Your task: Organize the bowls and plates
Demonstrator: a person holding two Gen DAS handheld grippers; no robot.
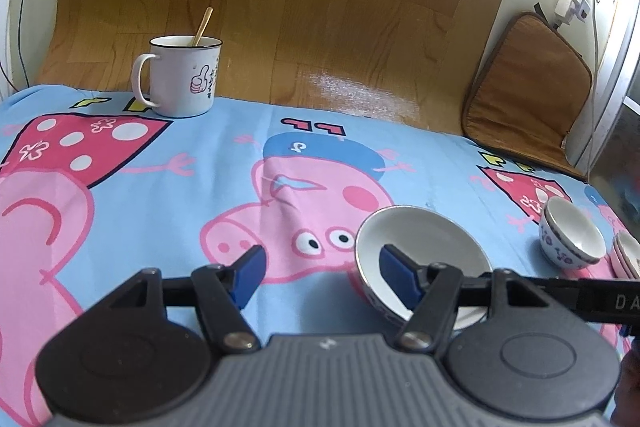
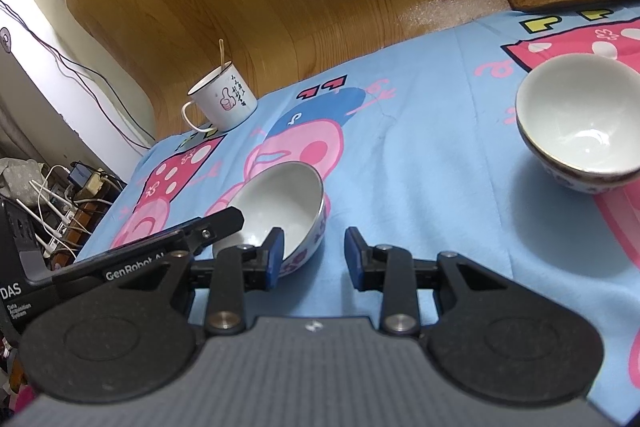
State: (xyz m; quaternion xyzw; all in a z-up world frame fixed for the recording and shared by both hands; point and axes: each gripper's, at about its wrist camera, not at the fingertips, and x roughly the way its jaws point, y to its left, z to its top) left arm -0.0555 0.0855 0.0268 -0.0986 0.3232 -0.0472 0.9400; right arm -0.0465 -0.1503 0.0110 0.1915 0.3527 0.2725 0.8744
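Observation:
A white bowl with a blue-patterned outside (image 1: 424, 247) sits tilted on the blue cartoon cloth (image 1: 160, 207). My left gripper (image 1: 325, 277) is open; its right finger (image 1: 400, 279) reaches inside the bowl and its left finger stays clear over the cloth. In the right wrist view the same bowl (image 2: 280, 199) lies at the left fingertip of my right gripper (image 2: 313, 255). The bowl's wall stands between the jaws, and cloth shows between it and the right pad. Two nested bowls (image 2: 580, 123) stand at the right, also seen as a small bowl (image 1: 572, 239).
A white enamel mug (image 1: 182, 75) with a stick in it stands at the cloth's far edge. Stacked pinkish dishes (image 1: 628, 255) sit at the right rim. A brown cushion (image 1: 528, 87) leans on the wall. Cables and a power strip (image 2: 68, 195) lie left of the cloth.

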